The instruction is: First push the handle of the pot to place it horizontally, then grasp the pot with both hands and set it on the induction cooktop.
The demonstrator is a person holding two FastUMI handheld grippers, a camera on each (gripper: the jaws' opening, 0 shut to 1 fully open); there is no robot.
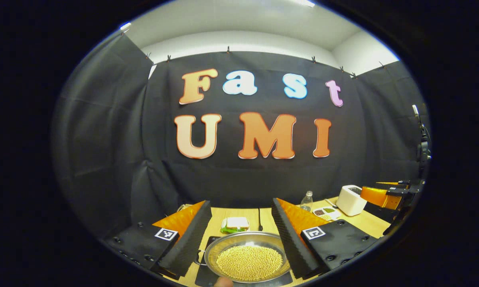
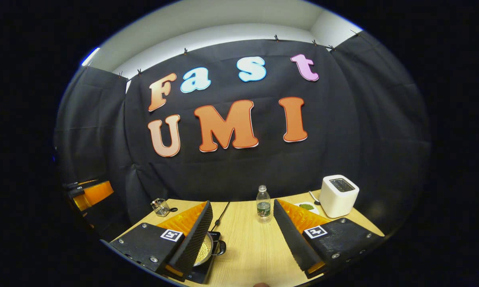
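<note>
In the left gripper view, the near rim of the pot (image 1: 249, 257) is cut off at 6 o'clock, and the dark induction cooktop (image 1: 204, 275) under it shows just as slivers at its edges. One small loop handle (image 1: 200, 258) peeks out at the pot's 9 o'clock, partly behind the left finger. The pot holds pale round beans and sits on the cooktop on a light wooden table (image 1: 263, 223). Beyond it lie a wrapped sandwich (image 1: 235, 224), a clear bottle (image 1: 306, 201), a tray of small dishes (image 1: 326, 213) and a white toaster (image 1: 351, 199). The left gripper (image 1: 241, 239) hovers over the pot, fingers spread wide, touching nothing. The other gripper (image 1: 387, 195) shows at 3 o'clock, partly cut off.

In the right gripper view, the pot (image 2: 205, 248) is mostly hidden behind the left finger at 7 o'clock, one dark handle (image 2: 219, 247) poking out. The right gripper (image 2: 243, 235) hangs above bare table (image 2: 251, 247), fingers wide apart and empty. The bottle (image 2: 263, 209) stands at 12 o'clock, the toaster (image 2: 338, 196) at 2, a small wire holder (image 2: 160, 207) at 10.
</note>
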